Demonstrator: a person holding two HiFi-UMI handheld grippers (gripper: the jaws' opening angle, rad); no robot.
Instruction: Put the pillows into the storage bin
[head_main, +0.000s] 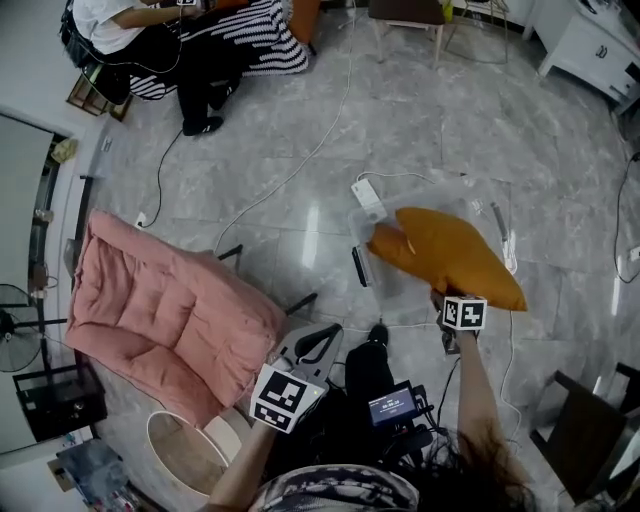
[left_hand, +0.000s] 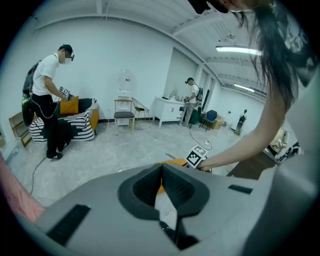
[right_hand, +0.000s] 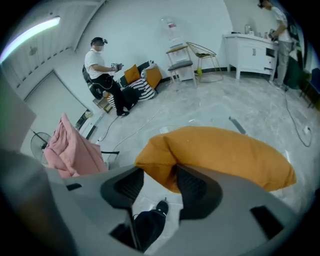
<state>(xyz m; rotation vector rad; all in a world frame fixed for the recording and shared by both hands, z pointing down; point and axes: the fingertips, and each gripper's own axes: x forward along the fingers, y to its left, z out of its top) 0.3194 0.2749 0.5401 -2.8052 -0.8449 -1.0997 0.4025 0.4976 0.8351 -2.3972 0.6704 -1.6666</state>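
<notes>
An orange pillow (head_main: 450, 255) lies across the top of the clear plastic storage bin (head_main: 395, 290) on the floor. My right gripper (head_main: 452, 300) is at the pillow's near edge. In the right gripper view the pillow's (right_hand: 225, 150) corner sits between the parted jaws of my right gripper (right_hand: 160, 175); one pad touches it and the other stands apart. My left gripper (head_main: 318, 342) hangs lower left of the bin, shut and empty (left_hand: 161, 170). More pillows, orange (left_hand: 69, 106) and striped (left_hand: 80, 127), lie far off beside a standing person.
A pink padded floor chair (head_main: 170, 310) sits to the left, with a round basket (head_main: 185, 455) near it. A white adapter (head_main: 368, 198) and cables lie by the bin's far side. A dark chair (head_main: 590, 430) stands at the right. My shoe (head_main: 377, 335) is close to the bin.
</notes>
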